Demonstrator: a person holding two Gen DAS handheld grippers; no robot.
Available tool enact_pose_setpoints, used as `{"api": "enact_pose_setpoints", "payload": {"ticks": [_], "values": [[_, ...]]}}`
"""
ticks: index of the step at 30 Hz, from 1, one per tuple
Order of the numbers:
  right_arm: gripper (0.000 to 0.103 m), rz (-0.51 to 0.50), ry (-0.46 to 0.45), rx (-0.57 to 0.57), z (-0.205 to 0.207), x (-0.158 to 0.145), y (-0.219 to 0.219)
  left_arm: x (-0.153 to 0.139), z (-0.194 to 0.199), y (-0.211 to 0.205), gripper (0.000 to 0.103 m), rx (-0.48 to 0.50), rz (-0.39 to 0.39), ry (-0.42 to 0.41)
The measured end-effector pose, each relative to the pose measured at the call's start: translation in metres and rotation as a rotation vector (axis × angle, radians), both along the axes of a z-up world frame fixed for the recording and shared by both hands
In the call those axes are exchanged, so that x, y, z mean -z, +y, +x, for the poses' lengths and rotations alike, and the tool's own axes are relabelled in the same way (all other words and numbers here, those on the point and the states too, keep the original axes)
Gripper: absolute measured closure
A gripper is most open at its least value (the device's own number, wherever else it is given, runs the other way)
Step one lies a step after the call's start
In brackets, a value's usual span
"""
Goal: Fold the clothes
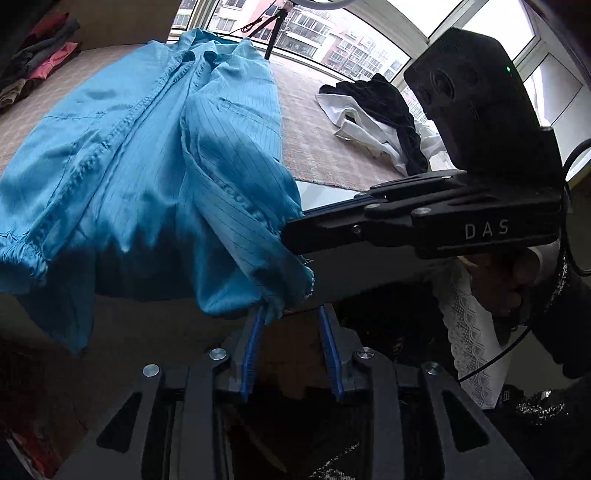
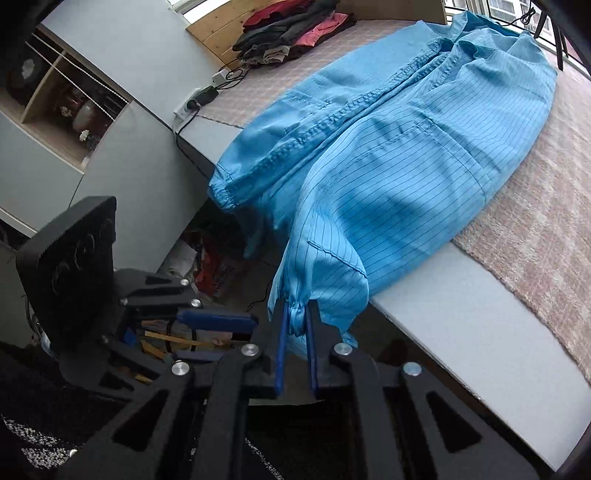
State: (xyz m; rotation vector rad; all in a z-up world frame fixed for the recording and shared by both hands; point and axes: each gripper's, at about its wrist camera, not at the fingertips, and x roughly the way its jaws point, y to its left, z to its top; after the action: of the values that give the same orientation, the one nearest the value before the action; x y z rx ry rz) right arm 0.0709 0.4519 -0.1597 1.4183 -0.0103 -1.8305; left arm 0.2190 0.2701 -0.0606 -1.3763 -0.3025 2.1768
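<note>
A blue pinstriped jacket point(image 1: 147, 147) lies front-up on a platform covered by a pinkish mat point(image 1: 317, 140), with its lower end hanging over the near edge. In the right wrist view the jacket point(image 2: 406, 147) drapes down to my right gripper point(image 2: 296, 326), whose blue pads pinch a gathered sleeve cuff point(image 2: 295, 314). Seen from the left wrist, the right gripper point(image 1: 291, 232) reaches in from the right into the blue cloth. My left gripper point(image 1: 291, 319) stands open just below that cuff. The cloth brushes its left finger point(image 1: 258, 325), and nothing is clamped.
A heap of white and black clothes point(image 1: 376, 110) lies at the far right by the window. Folded clothes point(image 2: 291, 33) are stacked at the far left corner, beside a power strip with cables point(image 2: 199, 99). Clutter point(image 2: 214, 266) sits on the floor under the platform edge point(image 2: 461, 314).
</note>
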Motion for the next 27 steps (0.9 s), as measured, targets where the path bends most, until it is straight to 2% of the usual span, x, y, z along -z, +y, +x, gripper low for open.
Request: {"api": "enact_pose_setpoints", "payload": {"ticks": [2,5,9,11,15,21,22,24,27], "values": [[0.094,0.001,-0.006,0.001,-0.004,-0.003,-0.008,0.006,-0.007,0.002,0.074,-0.035,0.008,-0.012],[0.094,0.024,-0.011,0.002,-0.007,-0.006,-0.013,0.013,-0.015,-0.01,0.093,-0.108,0.048,-0.054],[0.094,0.054,-0.012,0.003,-0.011,-0.006,-0.013,0.009,0.004,-0.03,0.091,-0.144,-0.004,-0.032],[0.094,0.068,-0.025,0.015,-0.014,-0.002,-0.011,0.008,0.016,-0.028,0.086,-0.112,-0.023,-0.025],[0.09,0.11,-0.067,0.028,-0.01,0.01,-0.004,0.013,0.024,-0.022,0.085,-0.082,-0.051,-0.022],[0.077,0.166,0.023,0.037,0.025,0.018,0.025,0.02,0.025,-0.047,0.085,-0.129,-0.065,-0.045],[0.072,0.194,0.046,0.019,0.03,0.022,0.027,0.021,0.025,-0.051,0.085,-0.13,-0.077,-0.05],[0.067,0.247,0.119,-0.032,0.04,0.03,0.023,0.024,0.026,-0.058,0.085,-0.123,-0.101,-0.063],[0.066,0.291,0.238,-0.109,0.046,0.04,0.009,0.022,0.022,-0.057,0.085,-0.102,-0.125,-0.06]]}}
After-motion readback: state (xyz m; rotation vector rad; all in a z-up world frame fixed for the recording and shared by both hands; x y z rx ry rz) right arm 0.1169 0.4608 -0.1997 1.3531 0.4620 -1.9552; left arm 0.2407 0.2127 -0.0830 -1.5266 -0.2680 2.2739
